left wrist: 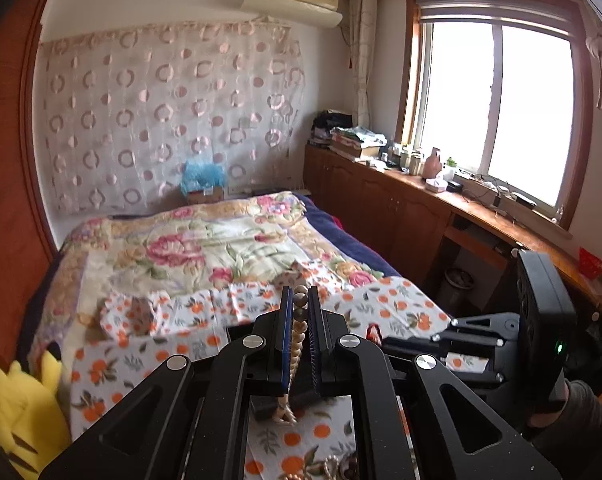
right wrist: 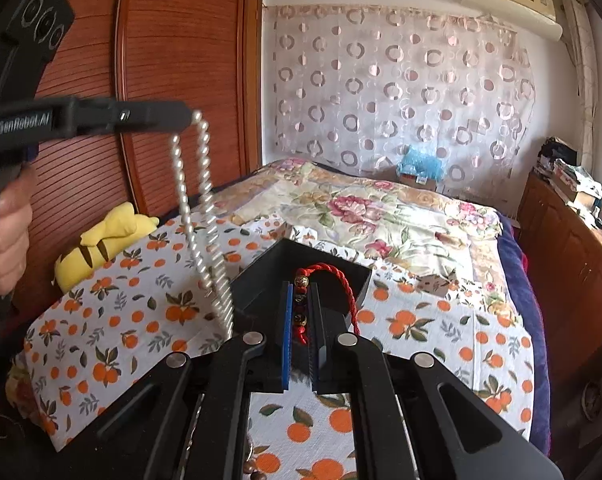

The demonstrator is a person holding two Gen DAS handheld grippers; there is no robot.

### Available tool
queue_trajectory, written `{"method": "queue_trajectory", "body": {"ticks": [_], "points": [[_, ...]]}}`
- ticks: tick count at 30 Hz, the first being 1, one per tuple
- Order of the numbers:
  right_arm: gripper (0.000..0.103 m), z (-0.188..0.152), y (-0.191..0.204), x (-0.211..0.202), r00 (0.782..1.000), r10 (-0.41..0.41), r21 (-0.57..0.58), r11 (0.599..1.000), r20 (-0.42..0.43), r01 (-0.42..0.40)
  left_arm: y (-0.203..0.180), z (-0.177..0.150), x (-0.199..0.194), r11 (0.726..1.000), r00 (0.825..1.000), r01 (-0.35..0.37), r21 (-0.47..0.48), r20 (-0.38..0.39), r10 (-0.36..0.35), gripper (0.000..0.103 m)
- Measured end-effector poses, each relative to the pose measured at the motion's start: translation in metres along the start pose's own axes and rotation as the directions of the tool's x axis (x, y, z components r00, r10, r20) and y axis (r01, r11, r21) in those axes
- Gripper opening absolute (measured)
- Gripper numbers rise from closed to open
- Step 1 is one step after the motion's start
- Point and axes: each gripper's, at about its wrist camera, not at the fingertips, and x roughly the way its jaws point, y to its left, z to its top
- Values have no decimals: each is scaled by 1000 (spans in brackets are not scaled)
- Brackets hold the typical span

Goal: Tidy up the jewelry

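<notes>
My left gripper (left wrist: 301, 292) is shut on a pearl necklace (left wrist: 299, 332). In the right wrist view the left gripper (right wrist: 187, 118) is raised at the upper left and the pearl necklace (right wrist: 199, 216) hangs from it in a long loop down toward a black jewelry box (right wrist: 301, 264). My right gripper (right wrist: 303, 288) is shut on a red cord bracelet (right wrist: 341, 284) with dark and gold beads, held over the open black box. The right gripper also shows in the left wrist view (left wrist: 385, 340), low at the right.
An orange-print cloth (right wrist: 141, 312) covers the near end of the bed, with a floral quilt (left wrist: 189, 248) behind. More beaded jewelry (left wrist: 337, 464) lies on the cloth below. A yellow plush toy (right wrist: 101, 244) sits at the left. A wooden cabinet (left wrist: 381, 200) runs along the right.
</notes>
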Motion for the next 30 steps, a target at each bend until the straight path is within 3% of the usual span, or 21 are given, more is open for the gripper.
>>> {"method": "queue_trajectory", "body": {"ticks": [12,17,22,30], "points": [[8,16,-4,11,1000,1,-21,1000,19,-1,11,45,19,998,998,-55,-7,27,55,6],[8,21,-4,23,999,40,-21,999,36,-39,24,21,46,998,998,-55,-40,-40,53,6],[8,25,-11,42,995,91,28,995,32,-92,40,-5,74,995,994,-14,-97,-110,3,7],[8,20,-21,82,988,150,94,985,-23,-148,49,-27,72,993,992,-43,-112,-120,29,7]]}}
